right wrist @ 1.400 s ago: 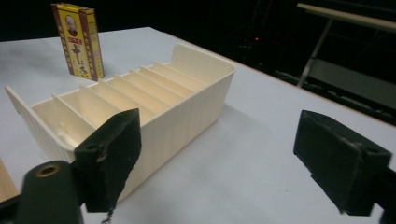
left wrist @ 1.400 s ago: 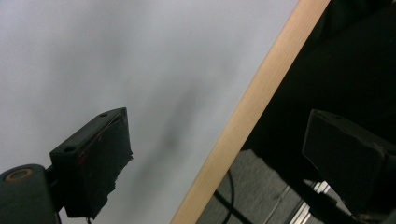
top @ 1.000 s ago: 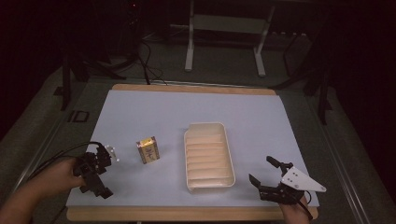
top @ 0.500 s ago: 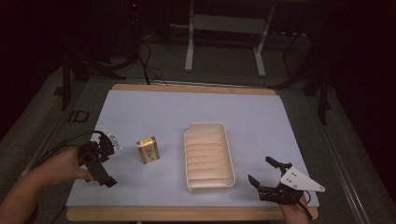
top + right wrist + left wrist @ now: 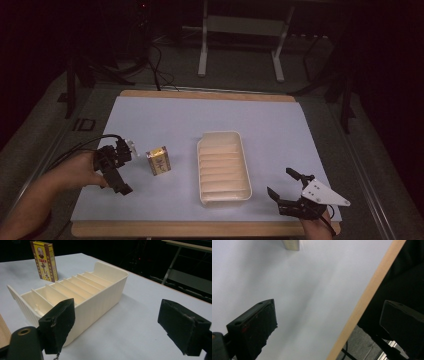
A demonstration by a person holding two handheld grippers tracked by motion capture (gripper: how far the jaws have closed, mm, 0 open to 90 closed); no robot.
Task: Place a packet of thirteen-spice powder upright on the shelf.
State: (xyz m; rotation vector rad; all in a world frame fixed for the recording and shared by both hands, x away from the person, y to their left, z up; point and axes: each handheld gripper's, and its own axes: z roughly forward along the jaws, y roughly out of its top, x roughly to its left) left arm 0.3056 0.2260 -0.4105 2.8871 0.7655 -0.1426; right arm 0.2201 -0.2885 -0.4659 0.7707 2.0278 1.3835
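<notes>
The left gripper (image 5: 121, 167) sits at the left of the bench (image 5: 150, 120), its jaws spread wide and holding nothing; in the left gripper view the two blunt black jaws, matte and blocky with small screw holes, stand far apart over the pale surface and its wooden edge. Just beside this gripper, a little toward the middle of the bench, stands the yellow box (image 5: 158, 160), a small upright cardboard carton with printed faces in yellow, red and dark tones; it is close to the jaws but apart from them, and nothing lies between the two. Its lower end shows at the top of the left gripper view.

The right gripper (image 5: 286, 192) rests near the front right corner of the bench, with its grey three-cornered plate on top, jaws likewise wide open and empty. Its view looks along the rough-edged black jaws at the cream tray (image 5: 105, 285), a long smooth plastic tub with rounded corners, ribbed outer walls at its near end and thin cross dividers making a row of narrow slots, all bare. The tray lies between the two grippers, and the yellow box stands upright beyond its far corner in that view, separate from it.

The bench top is a flat, pale bluish sheet on a light wooden board; dark floor, cables and metal stand legs lie beyond
</notes>
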